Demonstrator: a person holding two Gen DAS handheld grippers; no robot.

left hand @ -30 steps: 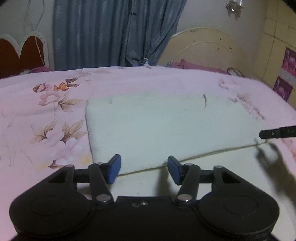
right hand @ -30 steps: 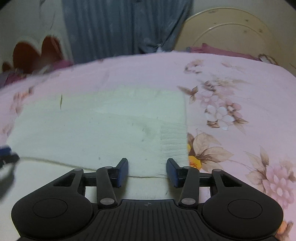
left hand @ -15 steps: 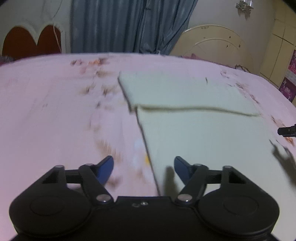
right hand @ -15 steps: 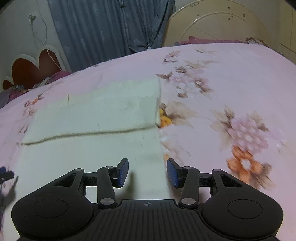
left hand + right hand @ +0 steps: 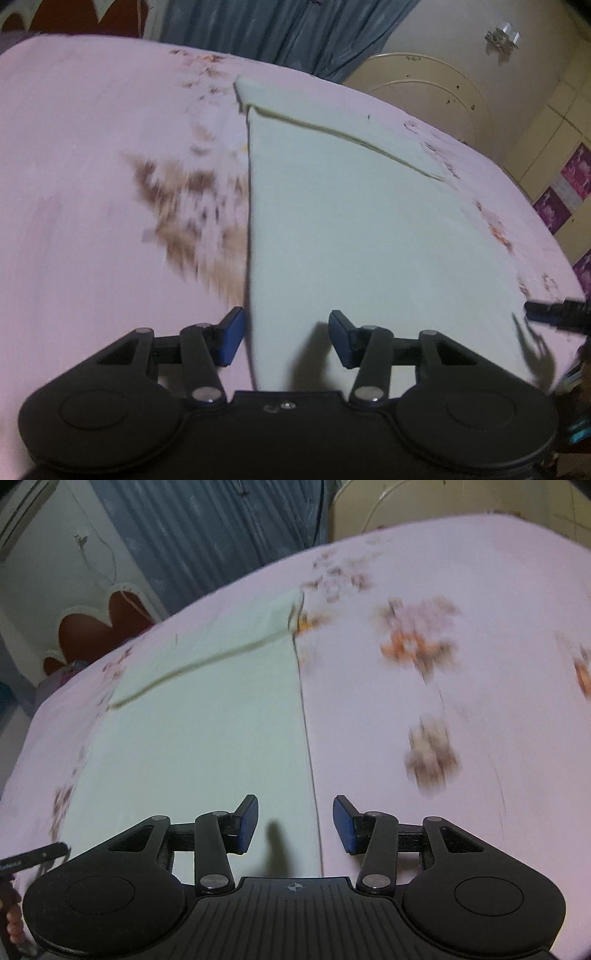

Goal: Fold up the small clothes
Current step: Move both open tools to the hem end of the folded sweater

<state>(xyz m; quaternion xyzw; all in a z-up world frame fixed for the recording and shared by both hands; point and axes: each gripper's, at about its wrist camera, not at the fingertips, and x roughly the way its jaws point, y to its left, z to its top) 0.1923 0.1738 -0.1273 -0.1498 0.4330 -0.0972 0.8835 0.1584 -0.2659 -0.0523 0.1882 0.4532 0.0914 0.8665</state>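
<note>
A pale cream cloth (image 5: 351, 229) lies flat on the pink floral bedsheet (image 5: 92, 166), with a folded layer's edge crossing its far part. My left gripper (image 5: 286, 338) hovers over the cloth's near left edge; that edge runs between the blue pads, which do not press it, and the jaws are closing. In the right wrist view the same cloth (image 5: 192, 731) shows its right edge running between the pads of my right gripper (image 5: 295, 821), which stands open above it. Each gripper's tip shows at the other view's side.
The bed fills both views. A blue curtain (image 5: 295, 33) and a cream round headboard (image 5: 424, 85) stand behind it, with a red heart-shaped board (image 5: 99, 627) at the far left. A cupboard with purple panels (image 5: 569, 184) is on the right.
Both grippers have drawn back from the fold line towards the cloth's near end and shifted outward onto its side edges. The left jaws widened, then narrowed.
</note>
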